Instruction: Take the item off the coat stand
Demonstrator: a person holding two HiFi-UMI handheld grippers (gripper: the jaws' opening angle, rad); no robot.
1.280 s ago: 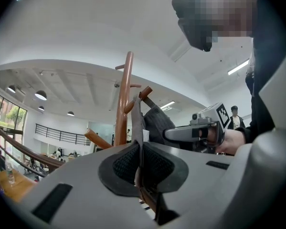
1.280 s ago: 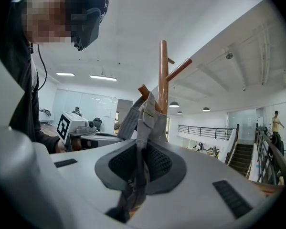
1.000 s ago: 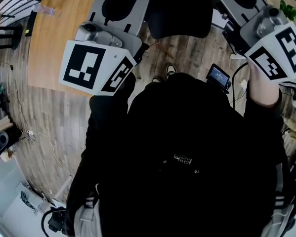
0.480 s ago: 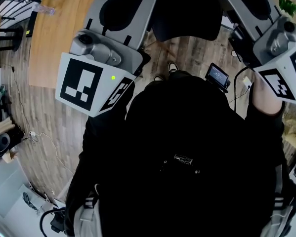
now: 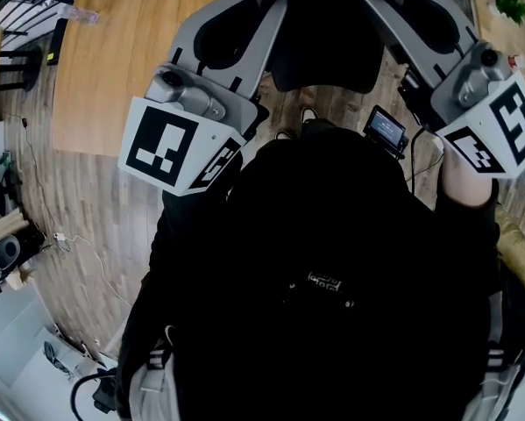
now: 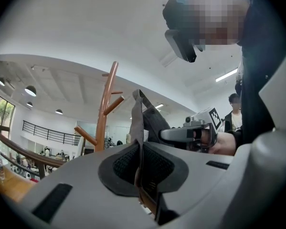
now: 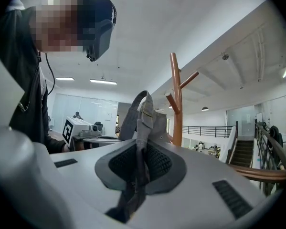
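Observation:
A dark grey bag (image 5: 323, 33) hangs between my two grippers in the head view. My left gripper (image 6: 139, 163) is shut on one grey strap (image 6: 137, 120) of the bag (image 6: 154, 123). The bag's other strap (image 7: 143, 111) is pinched in my shut right gripper (image 7: 139, 163). The orange-brown wooden coat stand (image 6: 106, 109) rises behind the bag in the left gripper view, and the coat stand (image 7: 176, 99) shows behind it in the right gripper view too. The pegs in sight are bare. Each gripper view shows the other gripper beside the bag: right gripper (image 6: 188, 133), left gripper (image 7: 78, 127).
A raised tan wooden platform (image 5: 113, 51) lies to the left on the grey plank floor (image 5: 78, 226). Cables and small gear (image 5: 3, 253) sit at the far left. A railing and stairs (image 7: 257, 147) stand behind the coat stand. People (image 6: 234, 111) are in the background.
Both grippers have slid a little lower in the head view, toward the person's body, with the bag still held between them. Neither grip has changed.

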